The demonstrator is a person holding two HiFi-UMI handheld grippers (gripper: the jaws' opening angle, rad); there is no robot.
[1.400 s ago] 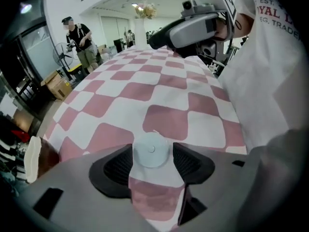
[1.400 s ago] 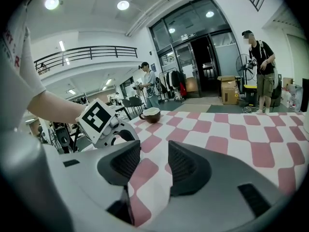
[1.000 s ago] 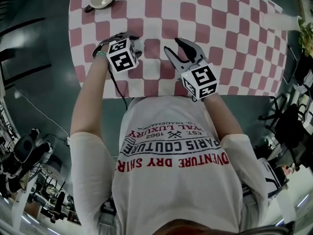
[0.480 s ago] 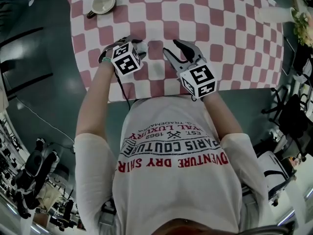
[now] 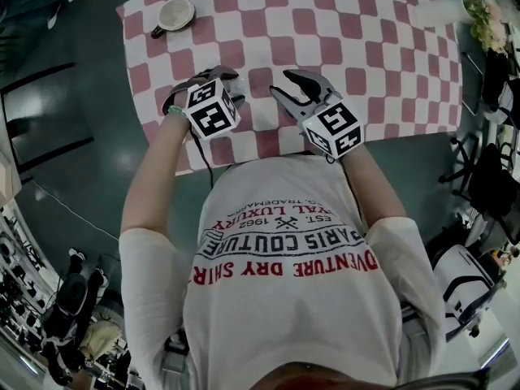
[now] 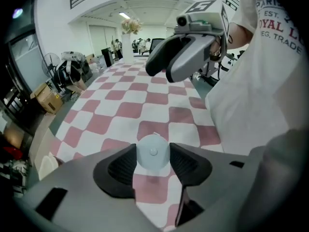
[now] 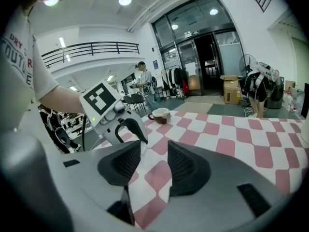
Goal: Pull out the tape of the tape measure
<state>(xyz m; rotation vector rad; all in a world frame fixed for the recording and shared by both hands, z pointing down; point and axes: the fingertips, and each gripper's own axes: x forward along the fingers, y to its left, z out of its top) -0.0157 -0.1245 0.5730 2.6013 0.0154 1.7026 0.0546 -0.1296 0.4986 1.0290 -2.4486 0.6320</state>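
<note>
Left gripper (image 6: 153, 154) jaws had just closed onto the round tape measure (image 6: 153, 150), apparently above the table (image 6: 145, 91); right gripper (image 7: 153, 150) jaws stood apart, empty.

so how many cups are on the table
1. The cup stands near the far left corner of the checked cloth. A little of the near cloth is covered in the head view, so a small one could be hidden there.
</note>
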